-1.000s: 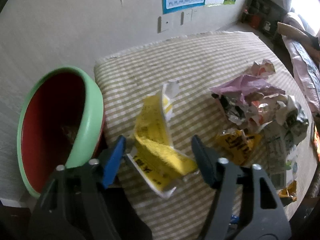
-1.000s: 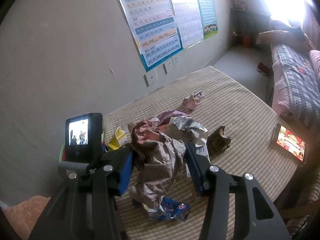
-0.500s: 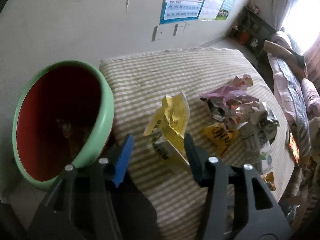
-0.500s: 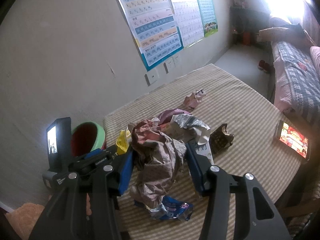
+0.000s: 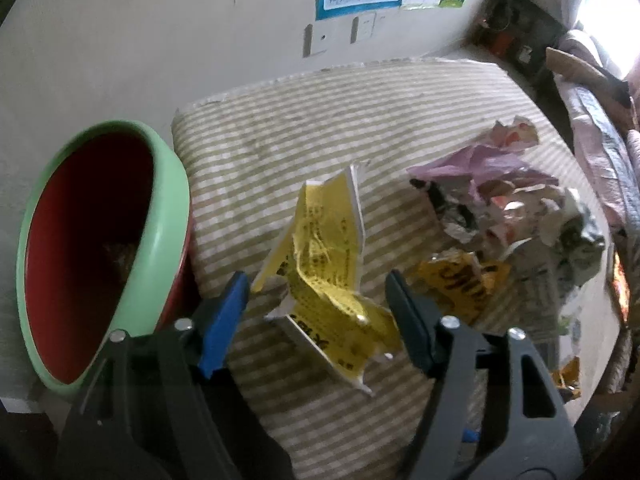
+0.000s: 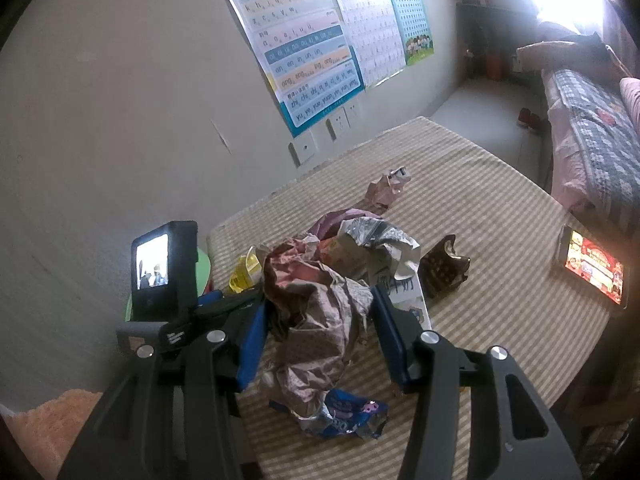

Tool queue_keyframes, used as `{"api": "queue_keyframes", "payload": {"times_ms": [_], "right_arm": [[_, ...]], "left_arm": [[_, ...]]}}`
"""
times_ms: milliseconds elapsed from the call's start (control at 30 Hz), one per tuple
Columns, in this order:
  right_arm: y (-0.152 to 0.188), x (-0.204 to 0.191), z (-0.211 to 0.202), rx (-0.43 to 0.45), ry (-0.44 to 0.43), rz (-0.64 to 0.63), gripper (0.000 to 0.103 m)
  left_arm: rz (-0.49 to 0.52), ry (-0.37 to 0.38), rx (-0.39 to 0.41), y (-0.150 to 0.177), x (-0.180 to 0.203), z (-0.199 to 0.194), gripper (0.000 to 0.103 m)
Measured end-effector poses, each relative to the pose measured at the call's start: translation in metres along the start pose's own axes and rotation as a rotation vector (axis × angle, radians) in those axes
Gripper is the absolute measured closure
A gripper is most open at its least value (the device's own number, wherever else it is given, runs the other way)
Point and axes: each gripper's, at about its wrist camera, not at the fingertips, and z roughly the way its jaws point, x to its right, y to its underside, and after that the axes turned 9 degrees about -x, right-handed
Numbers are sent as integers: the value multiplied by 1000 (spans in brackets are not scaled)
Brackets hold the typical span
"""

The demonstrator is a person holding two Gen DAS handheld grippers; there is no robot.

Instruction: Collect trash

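A crumpled yellow wrapper (image 5: 324, 264) lies on the striped table (image 5: 360, 112). My left gripper (image 5: 318, 292) is open, and its jaws stand on either side of the wrapper's near end. Just left of it is a bin (image 5: 164, 232) with a green rim and a red inside; a little debris lies at its bottom. In the right wrist view my right gripper (image 6: 318, 320) is shut on a brownish crumpled paper wad (image 6: 320, 320), which hangs down between the fingers above the table. The left tool's lit screen (image 6: 152, 264) shows at the left of that view.
A pile of crumpled paper and foil (image 5: 512, 208) and an orange wrapper (image 5: 460, 280) lie right of the yellow one. A blue wrapper (image 6: 344, 416) and a dark wrapper (image 6: 444, 264) are nearby. A lit phone (image 6: 592, 268) rests near the table's right edge. A quilted bed (image 6: 592, 128) stands beyond.
The left gripper drew up and back from the yellow wrapper, then came down close around it again. The right gripper stayed put, still holding the paper wad.
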Motion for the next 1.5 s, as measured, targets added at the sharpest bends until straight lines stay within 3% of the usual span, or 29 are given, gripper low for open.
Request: {"api": "queue_keyframes", "payload": {"times_ms": [200, 400, 533, 700, 833, 967, 1067, 1133, 1167, 1200, 1333, 1500], "right_arm": [[-1, -2, 0, -2, 4, -6, 54], [-6, -22, 8, -21, -2, -60, 54], [-12, -56, 21, -33, -43, -146, 54], [-23, -112, 58, -77, -104, -261, 54], [-31, -159, 97, -150, -149, -323, 54], [-36, -198, 132, -211, -168, -366, 54], [-39, -217, 147, -228, -173, -384, 46], [-41, -225, 152, -231, -163, -399, 44], [-42, -228, 154, -231, -157, -405, 43], [-43, -230, 154, -228, -152, -406, 41], [-44, -229, 145, -198, -142, -401, 40], [-47, -195, 102, -108, -84, -347, 40]], "left_arm": [[-12, 26, 54, 7, -7, -16, 55], [48, 11, 272, 28, -24, -92, 54], [2, -36, 353, 43, -71, -128, 54], [-107, -106, 345, 48, -132, -130, 54], [-192, -116, 297, 50, -181, -119, 54], [-220, -123, 269, 47, -208, -108, 52], [-236, -126, 266, 44, -219, -104, 49], [-236, -126, 270, 44, -224, -103, 43], [-237, -135, 274, 43, -224, -102, 29], [-239, -140, 286, 43, -224, -104, 26], [-243, -124, 304, 42, -223, -108, 26], [-219, -88, 334, 43, -199, -121, 25]]}}
